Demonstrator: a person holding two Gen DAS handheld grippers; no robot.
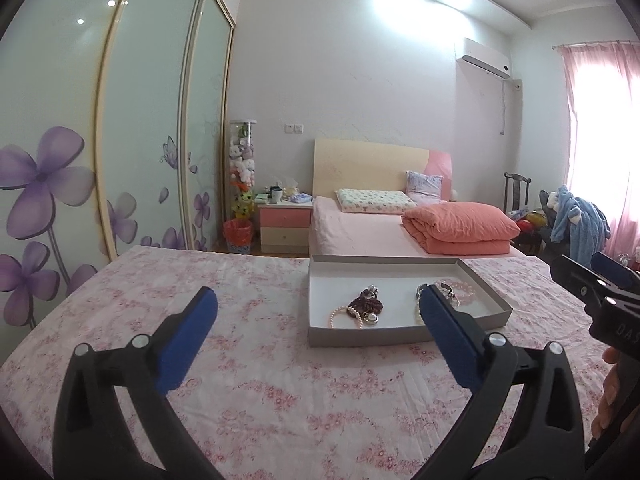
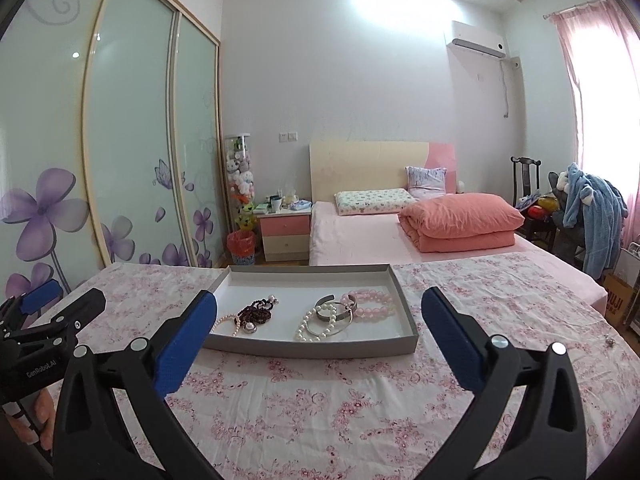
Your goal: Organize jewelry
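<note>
Left wrist view: mounted behind the spread left gripper [image 1: 318, 308], raised above the floral tablecloth [image 1: 256, 392], facing the far bed [image 1: 360, 232], with the grey tray [image 1: 360, 338] near and right of centre and the right gripper [image 1: 600, 280] at the right edge. Right wrist view: same height and heading from behind the right gripper [image 2: 319, 312], set further right, tray [image 2: 312, 348] near centre, left gripper [image 2: 60, 304] at the left edge. Shared: tablecloth [image 2: 320, 408], tray, bed [image 2: 360, 236], wardrobe doors [image 1: 140, 120] at left, curtained window [image 2: 600, 100] at right.
</note>
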